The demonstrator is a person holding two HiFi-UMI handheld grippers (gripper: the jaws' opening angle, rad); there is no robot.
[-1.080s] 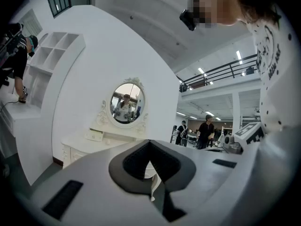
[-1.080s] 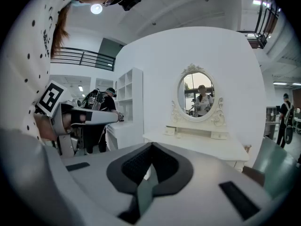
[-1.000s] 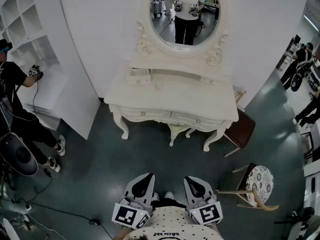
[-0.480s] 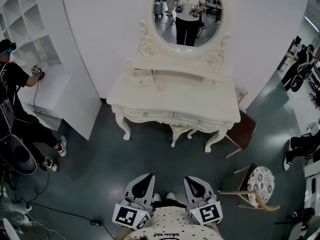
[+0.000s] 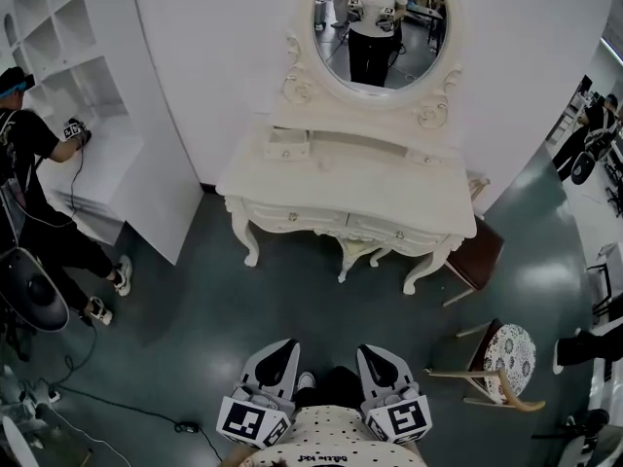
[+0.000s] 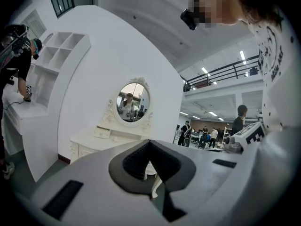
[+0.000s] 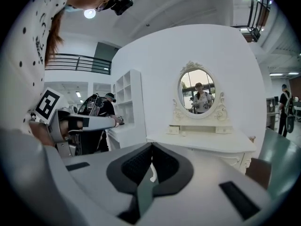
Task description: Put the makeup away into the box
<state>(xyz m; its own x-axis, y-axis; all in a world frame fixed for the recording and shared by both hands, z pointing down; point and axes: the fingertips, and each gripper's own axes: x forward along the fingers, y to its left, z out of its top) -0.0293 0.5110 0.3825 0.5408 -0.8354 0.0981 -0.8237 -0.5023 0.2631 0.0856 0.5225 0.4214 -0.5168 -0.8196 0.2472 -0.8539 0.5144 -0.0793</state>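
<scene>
Your left gripper (image 5: 284, 346) and right gripper (image 5: 371, 350) hang clenched and empty at lower centre, well apart from the tabletop (image 5: 370, 188), where makeup is too small to spot; arriving shut, you risk knocking the small box (image 5: 289, 145).

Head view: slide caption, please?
Left gripper and right gripper, shut and empty, face a cream dressing table with oval mirror.

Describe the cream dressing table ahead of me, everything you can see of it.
The cream carved dressing table stands upright on the dark green floor, back against the white wall. It looks like painted wood: curved legs, two knobbed front drawers, a low rear shelf with a small drawer at its left. An oval mirror in a scrolled frame rises behind. A brown chair sits at its right corner.
</scene>
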